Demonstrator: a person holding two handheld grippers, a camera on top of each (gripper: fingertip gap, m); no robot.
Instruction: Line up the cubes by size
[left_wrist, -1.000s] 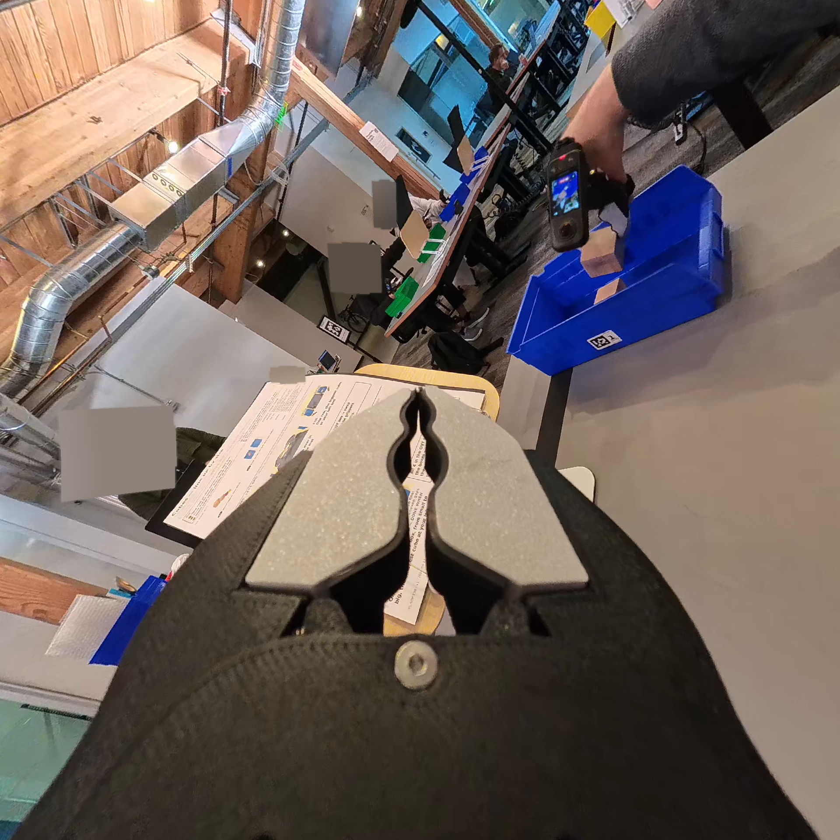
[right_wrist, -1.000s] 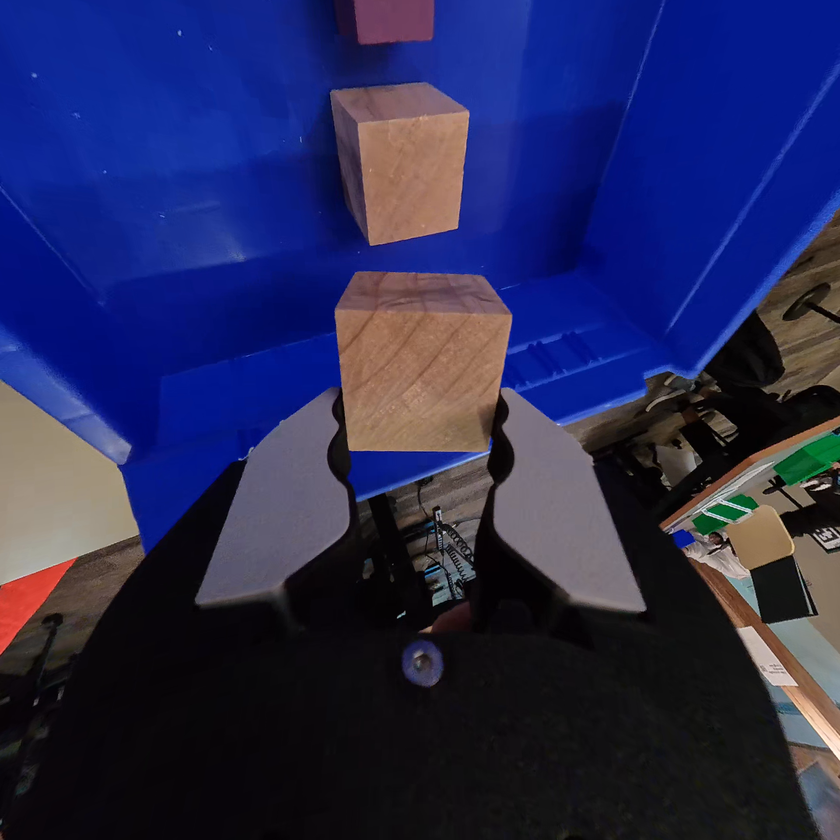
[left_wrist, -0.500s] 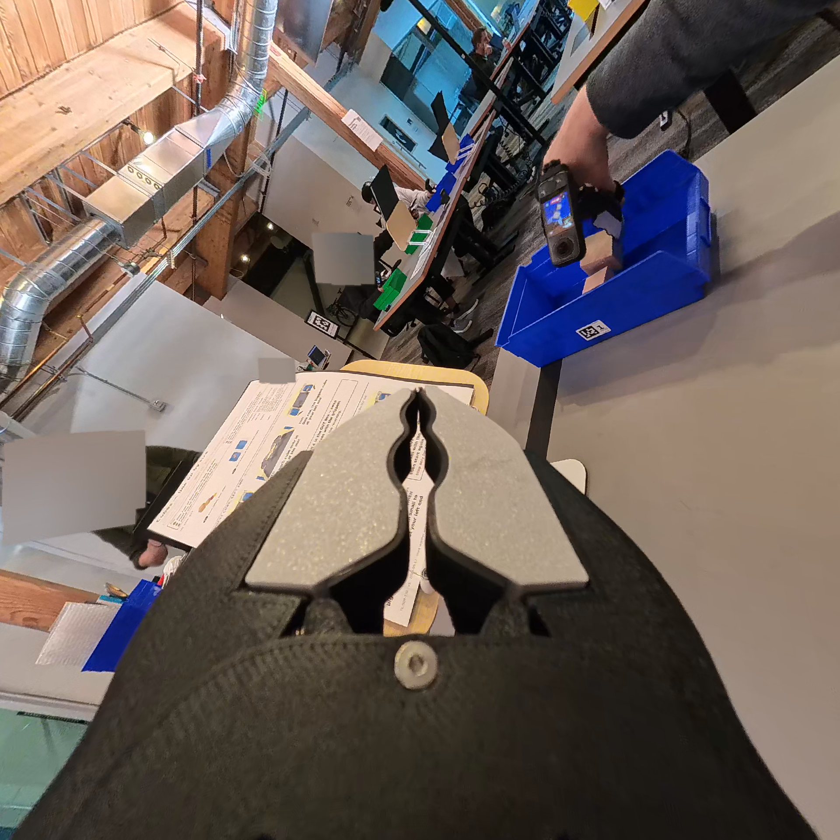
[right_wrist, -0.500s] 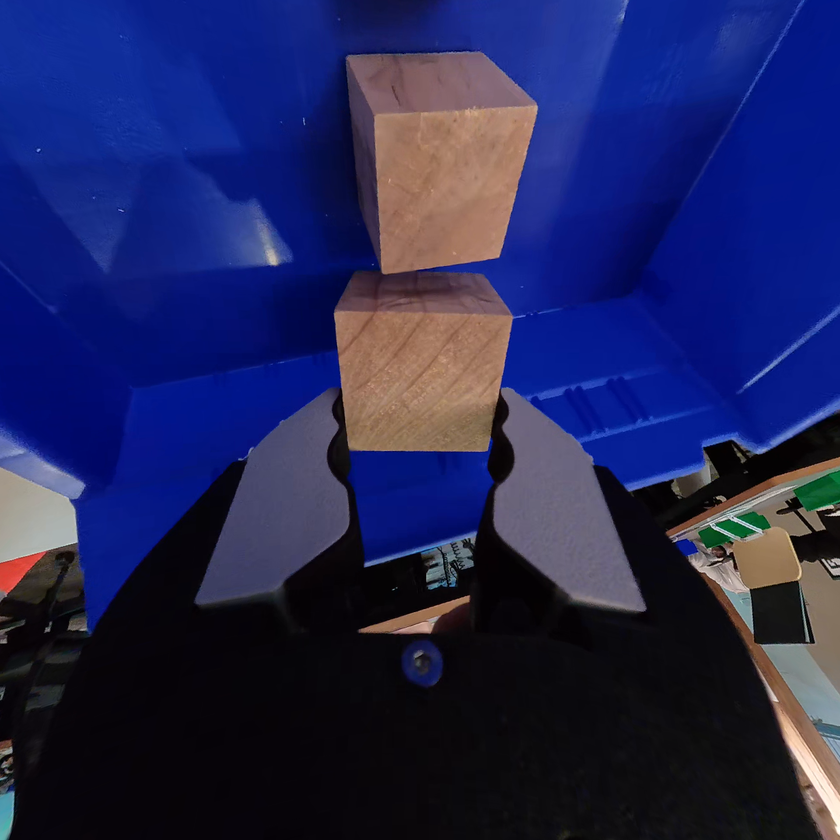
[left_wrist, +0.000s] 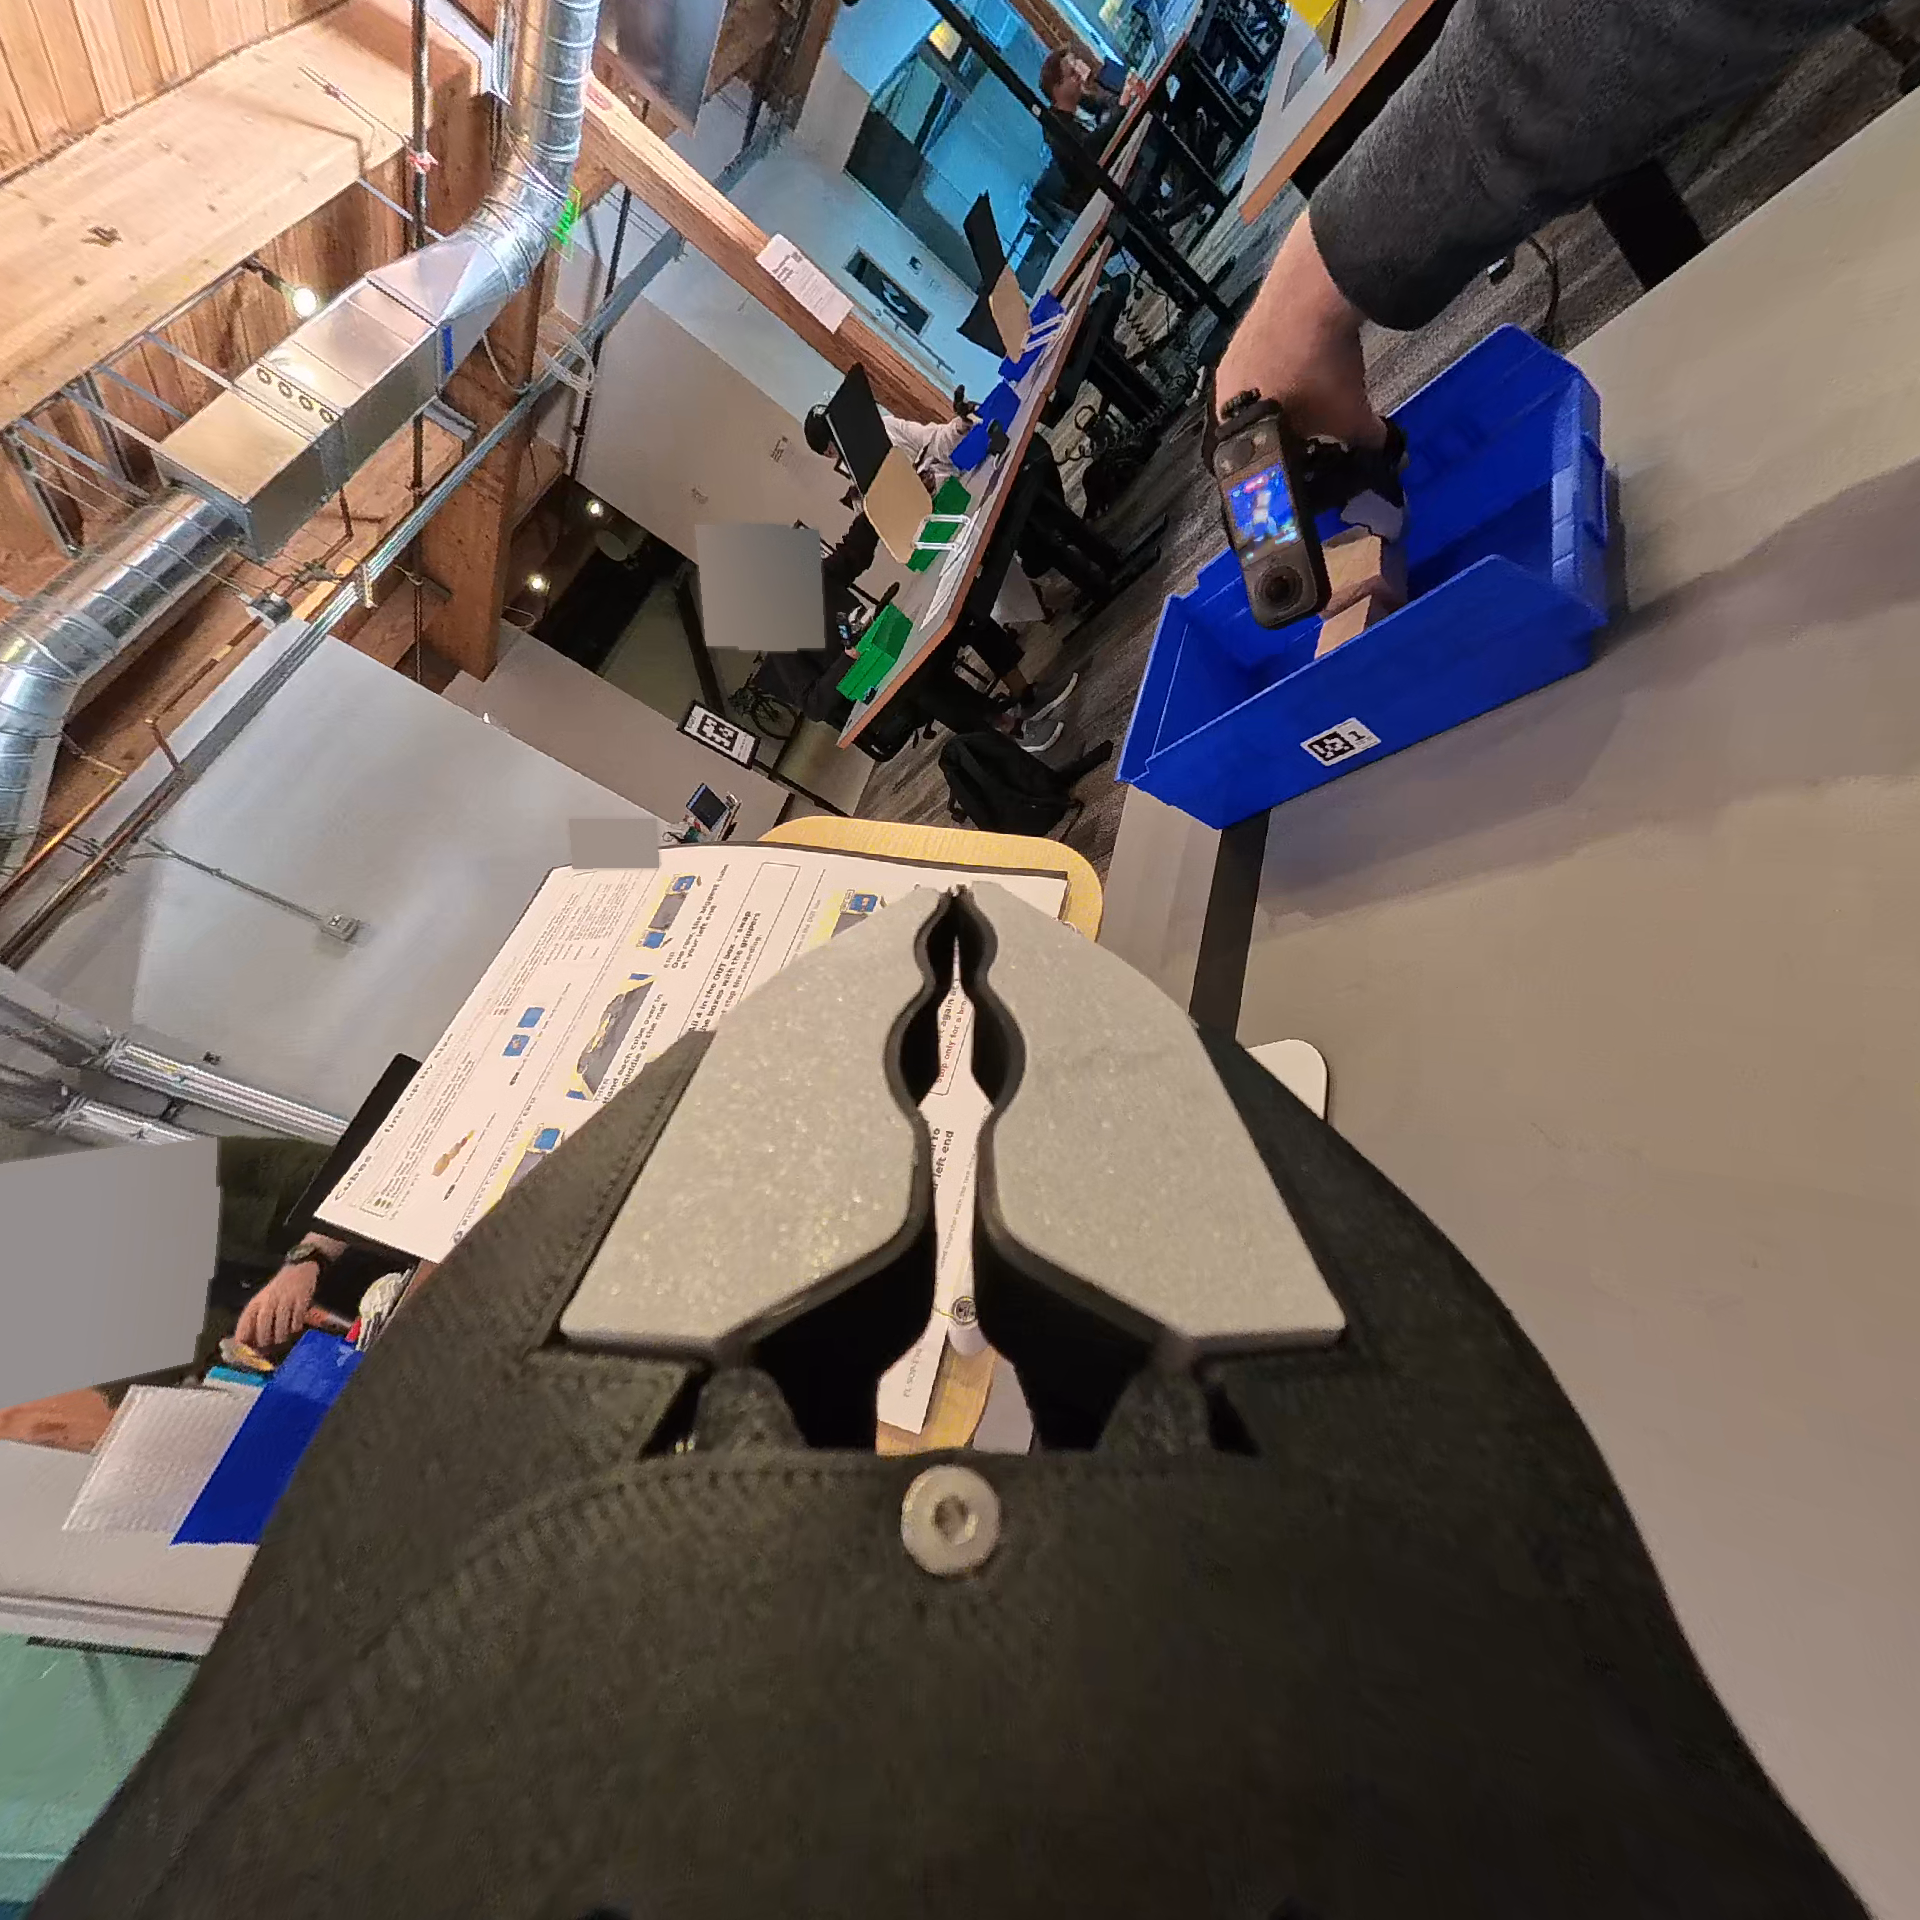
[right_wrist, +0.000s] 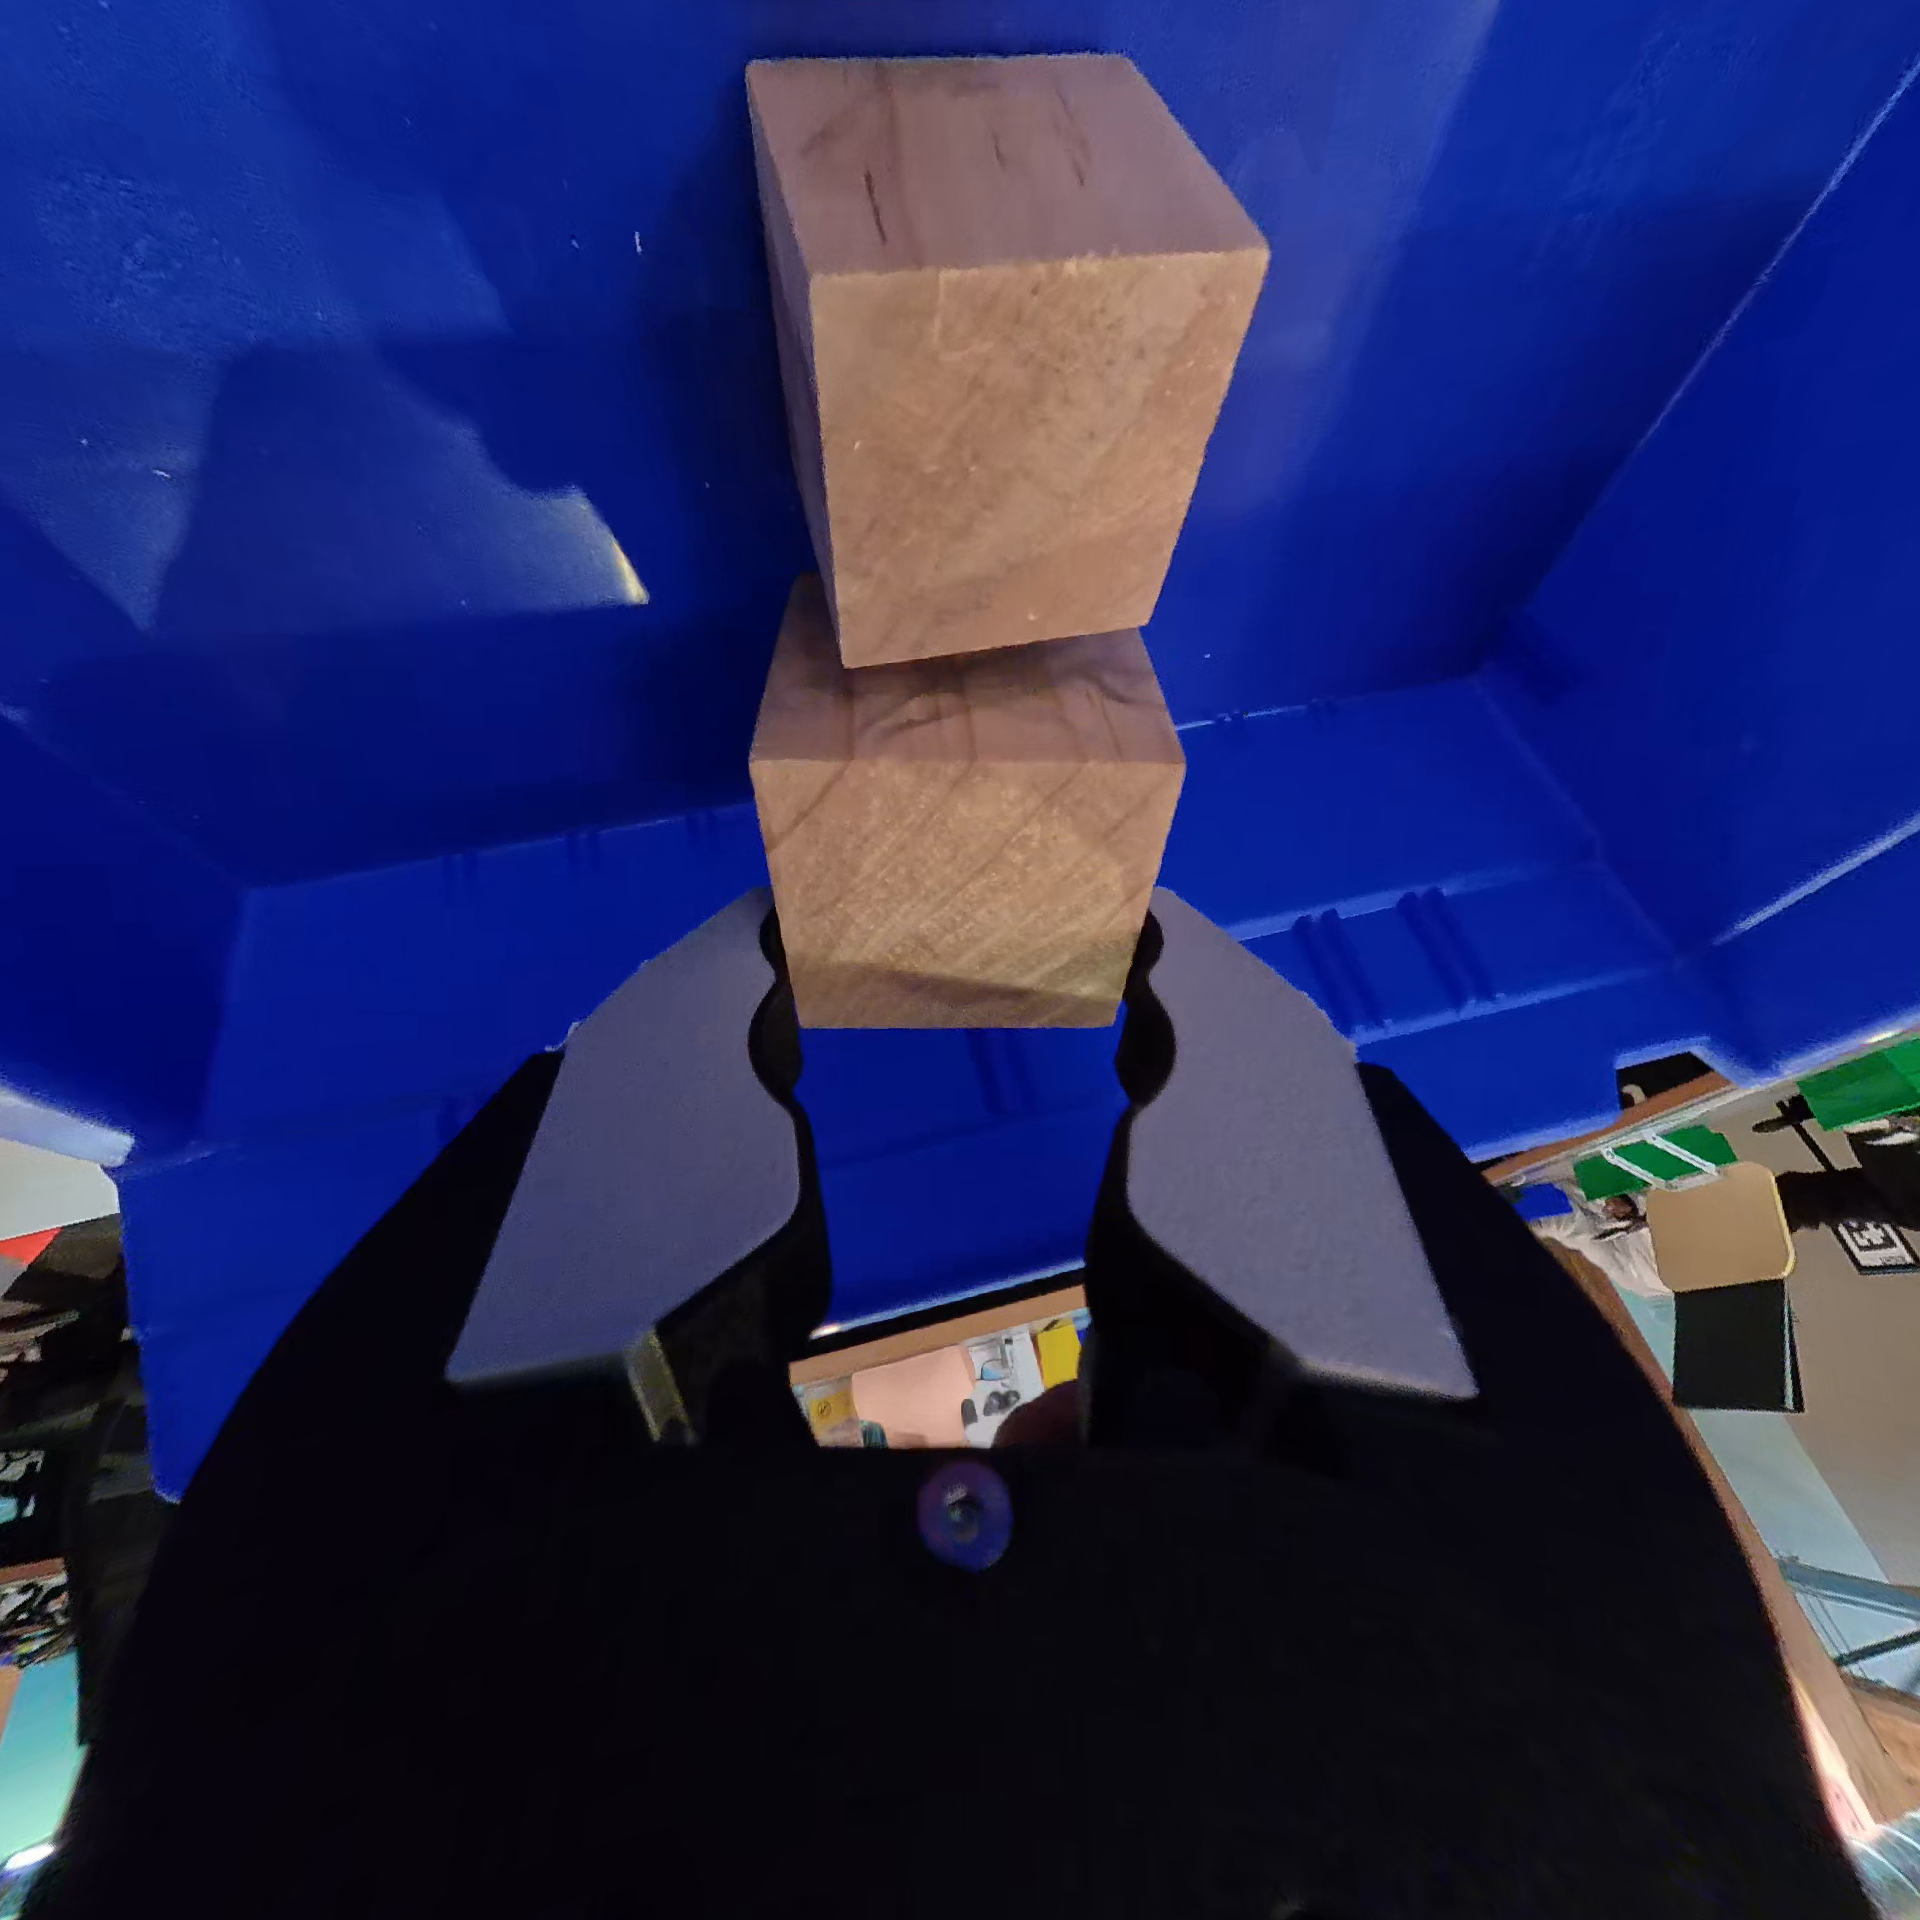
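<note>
Cubes: two plain wooden blocks, square-edged, visible grain and saw marks, both inside the blue bin (right_wrist: 312, 416). The bin is the biggest item: glossy moulded plastic with smooth sloped walls, ribbed ridges along one rim and a small square marker sticker on its outer side. It sits at the far corner of the grey matte bench (left_wrist: 1558, 1143).

The larger cube (right_wrist: 997, 416) has a darker top face and a pale end-grain front with a few short dark streaks; it rests on the bin floor, turned slightly off square. The smaller cube (right_wrist: 961, 883) has the same wood, with diagonal grain lines on the front face. In the right wrist view its far top edge tucks behind the larger cube's lower edge; whether the two touch, I cannot tell.

The right tool (right_wrist: 961, 966) is clamped on the smaller cube: grey, grainy-surfaced fingers (right_wrist: 675, 1091) with wavy inner edges, both tips pressed on the cube's left and right sides near its lower end. The cube sticks out forward past the tips, with blue bin showing under it. From the left wrist view, the right tool is held by a hand (left_wrist: 1299, 364) in a grey sleeve, reaching down into the bin.

The left tool (left_wrist: 958, 899) has its fingers together, tips meeting, nothing between them; same speckled grey fingers on a black textured body. It is held off the bench edge, well apart from the bin, pointing at a printed paper sheet (left_wrist: 623, 1039) on a tan wooden board (left_wrist: 1081, 883).
</note>
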